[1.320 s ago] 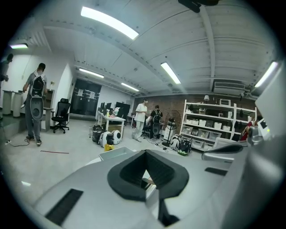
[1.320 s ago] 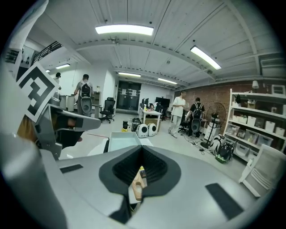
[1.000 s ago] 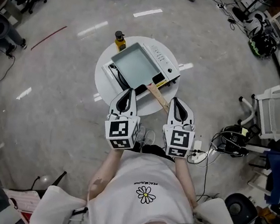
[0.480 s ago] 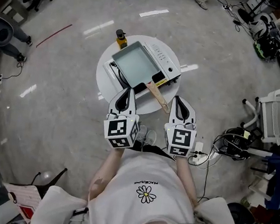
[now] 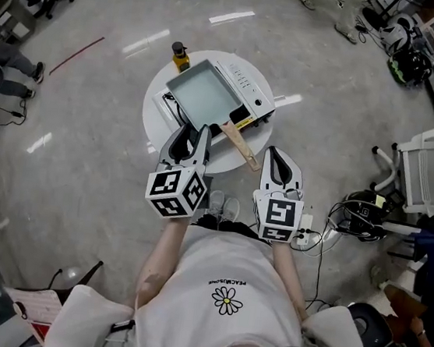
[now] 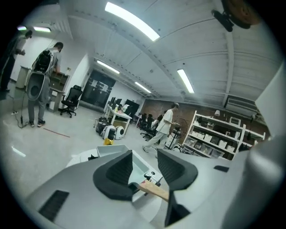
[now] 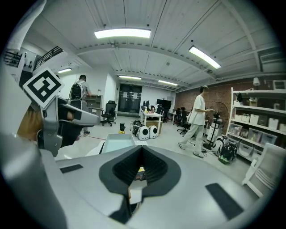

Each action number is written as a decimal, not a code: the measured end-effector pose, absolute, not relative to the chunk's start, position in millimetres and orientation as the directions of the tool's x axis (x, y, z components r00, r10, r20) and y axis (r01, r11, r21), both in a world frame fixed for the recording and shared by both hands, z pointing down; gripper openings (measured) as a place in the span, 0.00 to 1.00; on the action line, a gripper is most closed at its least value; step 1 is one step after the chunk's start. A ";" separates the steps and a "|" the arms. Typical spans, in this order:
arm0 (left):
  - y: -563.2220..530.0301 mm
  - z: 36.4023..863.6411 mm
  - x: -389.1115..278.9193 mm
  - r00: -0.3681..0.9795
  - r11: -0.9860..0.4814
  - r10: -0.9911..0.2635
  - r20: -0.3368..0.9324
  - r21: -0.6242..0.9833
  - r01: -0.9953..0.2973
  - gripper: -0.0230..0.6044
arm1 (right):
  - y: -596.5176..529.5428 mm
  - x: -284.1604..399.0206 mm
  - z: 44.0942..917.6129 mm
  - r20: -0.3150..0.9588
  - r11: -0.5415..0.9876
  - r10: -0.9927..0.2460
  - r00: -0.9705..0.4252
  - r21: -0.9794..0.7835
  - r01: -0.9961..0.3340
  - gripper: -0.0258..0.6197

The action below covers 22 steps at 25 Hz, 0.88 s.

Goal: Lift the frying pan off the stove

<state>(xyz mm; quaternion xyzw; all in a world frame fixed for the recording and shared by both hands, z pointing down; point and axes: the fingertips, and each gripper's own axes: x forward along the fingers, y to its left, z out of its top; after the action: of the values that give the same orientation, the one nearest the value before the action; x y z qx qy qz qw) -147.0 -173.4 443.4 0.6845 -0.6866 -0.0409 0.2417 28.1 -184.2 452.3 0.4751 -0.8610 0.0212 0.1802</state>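
Standing over the round white table [image 5: 151,117], we saw the white stove [image 5: 252,93] on it, with the square frying pan [image 5: 203,96] resting on top. Our left gripper [image 5: 194,131] hovered at the table's near edge, jaws opening with nothing between them, just left of the pan's wooden handle [image 5: 241,147]. Our right gripper [image 5: 278,157], jaws together and empty, sat beside the handle's end, apart from it.

A rectangular frying pan [image 5: 203,96] with a pale grey-green inside sits level on a white tabletop stove [image 5: 249,88], just above the centre of the head view. Its wooden handle [image 5: 241,148] juts toward the lower right.
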 end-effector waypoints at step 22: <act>-187.6 574.1 -76.5 0.376 0.226 -0.832 0.407 0.869 -0.441 0.49 | -182.2 87.6 458.2 0.370 0.435 -0.857 -0.359 0.143 -0.889 0.04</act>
<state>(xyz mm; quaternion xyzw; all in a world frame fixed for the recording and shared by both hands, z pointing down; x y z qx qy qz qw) -76.5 -187.6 574.1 0.5986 -0.5320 -0.1702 0.5742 87.6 -182.2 458.2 0.5299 -0.8235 0.0407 0.1985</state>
